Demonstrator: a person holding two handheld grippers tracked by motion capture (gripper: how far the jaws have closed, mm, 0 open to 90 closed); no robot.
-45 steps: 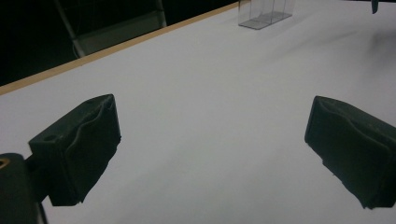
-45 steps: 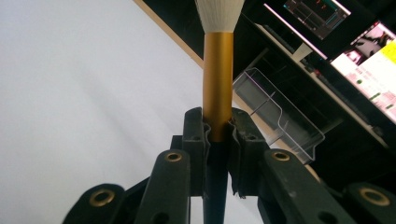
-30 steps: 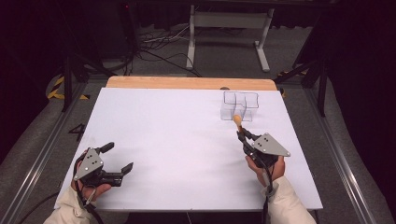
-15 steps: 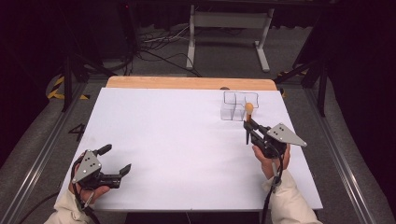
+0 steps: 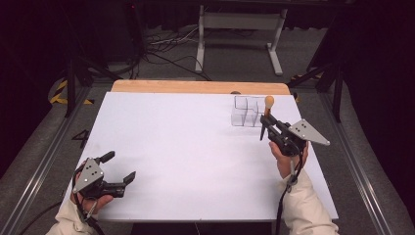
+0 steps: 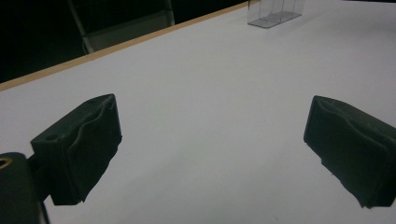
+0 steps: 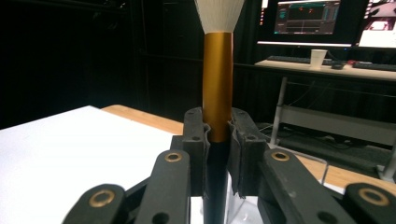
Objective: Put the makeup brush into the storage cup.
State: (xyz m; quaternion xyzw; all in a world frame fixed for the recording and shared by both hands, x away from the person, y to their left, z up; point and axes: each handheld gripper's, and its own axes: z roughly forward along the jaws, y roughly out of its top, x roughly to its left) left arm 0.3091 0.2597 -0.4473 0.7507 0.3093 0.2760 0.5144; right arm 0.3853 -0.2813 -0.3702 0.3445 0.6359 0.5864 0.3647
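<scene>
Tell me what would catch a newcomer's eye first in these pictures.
Likely the makeup brush, gold ferrule and white bristles upright, clamped in the right gripper at the table's far right. Just beyond it stands a clear acrylic organizer. The left gripper rests open at the near left.

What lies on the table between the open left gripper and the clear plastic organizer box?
Nothing lies there. In the left gripper view, the white table surface runs bare from the left gripper up to the clear plastic organizer box; the high view agrees.
</scene>
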